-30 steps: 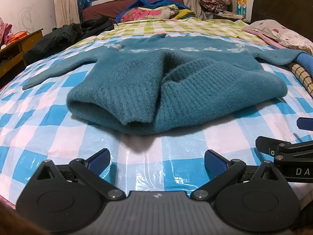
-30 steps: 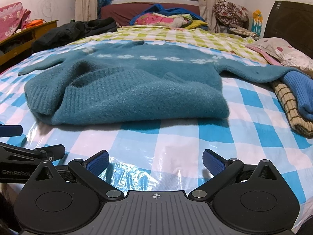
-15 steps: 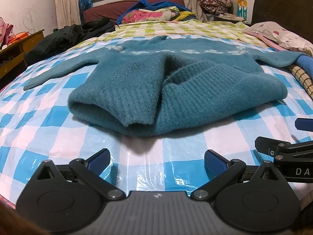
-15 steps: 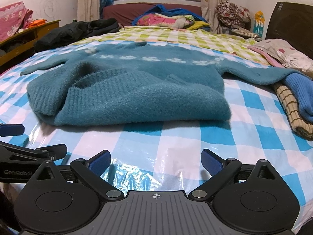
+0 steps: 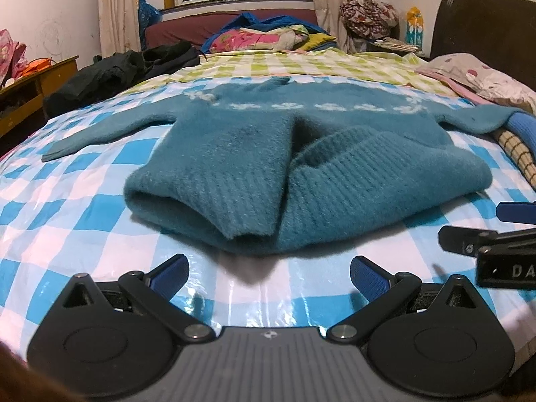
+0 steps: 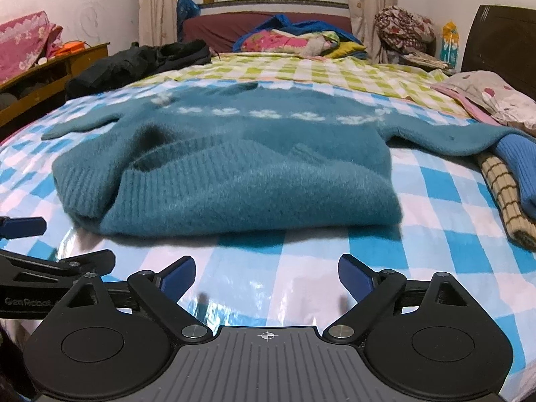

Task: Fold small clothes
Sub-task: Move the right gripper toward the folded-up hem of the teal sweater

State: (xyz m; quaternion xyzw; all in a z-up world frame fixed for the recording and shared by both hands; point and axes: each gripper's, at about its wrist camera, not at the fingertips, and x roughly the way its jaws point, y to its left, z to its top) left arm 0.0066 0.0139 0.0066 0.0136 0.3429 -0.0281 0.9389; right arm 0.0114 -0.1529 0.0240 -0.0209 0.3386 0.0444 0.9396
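Both grippers, left point(image 5: 268, 273) and right point(image 6: 266, 273), sit spread and empty, right closing a bit. Sweater point(image 5: 301, 174) lies just ahead on the bed point(image 5: 83, 221), long axis crosswise; your left's nearer its hem.

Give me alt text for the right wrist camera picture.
A teal sweater lies half folded, hem doubled up, on a blue-checked plastic sheet. The right claw, nothing between its jaws, is closing just short of it; the left claw shows at left.
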